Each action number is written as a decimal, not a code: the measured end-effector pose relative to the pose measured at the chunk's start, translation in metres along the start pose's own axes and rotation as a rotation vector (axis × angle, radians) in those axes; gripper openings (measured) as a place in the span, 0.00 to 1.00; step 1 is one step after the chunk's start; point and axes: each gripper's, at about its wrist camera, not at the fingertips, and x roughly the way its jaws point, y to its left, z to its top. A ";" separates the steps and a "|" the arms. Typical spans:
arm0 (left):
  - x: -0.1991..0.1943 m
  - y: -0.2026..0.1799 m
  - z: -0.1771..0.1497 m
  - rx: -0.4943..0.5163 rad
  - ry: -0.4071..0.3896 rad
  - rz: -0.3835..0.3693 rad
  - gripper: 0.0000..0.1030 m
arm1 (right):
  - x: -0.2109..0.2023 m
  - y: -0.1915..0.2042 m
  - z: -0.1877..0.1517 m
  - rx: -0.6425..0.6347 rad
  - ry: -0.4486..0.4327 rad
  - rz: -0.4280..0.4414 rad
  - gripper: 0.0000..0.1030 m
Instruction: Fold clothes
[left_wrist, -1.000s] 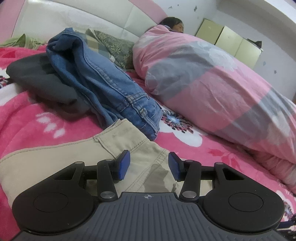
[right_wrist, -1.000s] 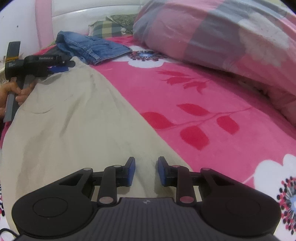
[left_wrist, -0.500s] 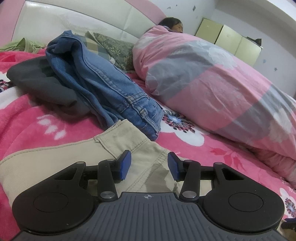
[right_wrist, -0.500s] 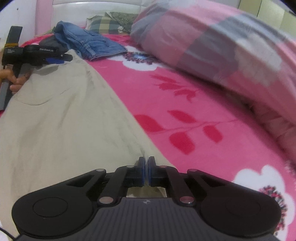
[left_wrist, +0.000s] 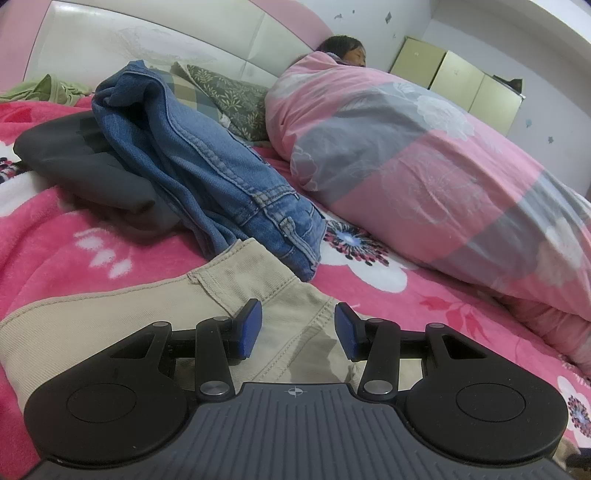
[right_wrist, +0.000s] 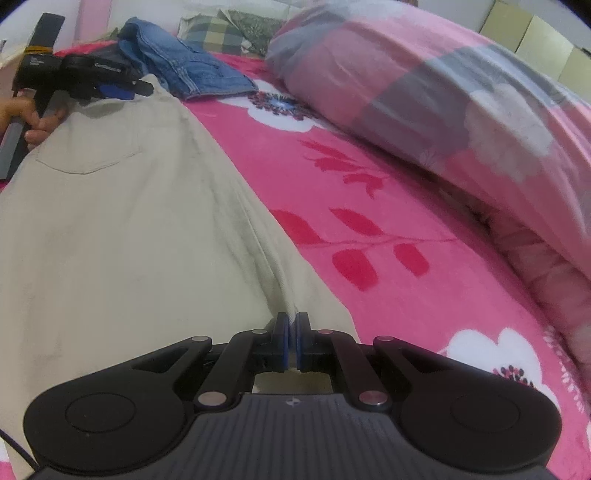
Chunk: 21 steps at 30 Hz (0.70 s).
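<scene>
**Khaki trousers pinched at one end, waistband end not yet gripped**

Spread flat along the near edge of the bed (right_wrist: 388, 192): khaki trousers (right_wrist: 122, 229), waistband toward the headboard, legs toward the foot. Soft, limp cotton twill, light but floppy; likely to sag and drag, so best taken at the stiff waistband seam and the hem. At the waistband, left gripper (left_wrist: 298, 332) half-wide, pads astride the cloth, not pressing. Farther right, right gripper (right_wrist: 292, 341) pinched tight on a raised ridge of trouser fabric. Beyond, folded jeans (left_wrist: 207, 173).
</scene>
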 end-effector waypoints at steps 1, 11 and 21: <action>0.000 0.001 0.000 -0.005 -0.003 -0.003 0.44 | -0.001 0.000 0.001 -0.007 -0.005 -0.012 0.02; -0.003 0.000 0.002 -0.023 -0.025 0.019 0.44 | 0.009 -0.017 0.015 0.004 -0.024 -0.089 0.01; 0.000 -0.001 0.002 -0.012 -0.017 0.031 0.44 | 0.039 -0.022 0.002 0.017 0.019 -0.073 0.01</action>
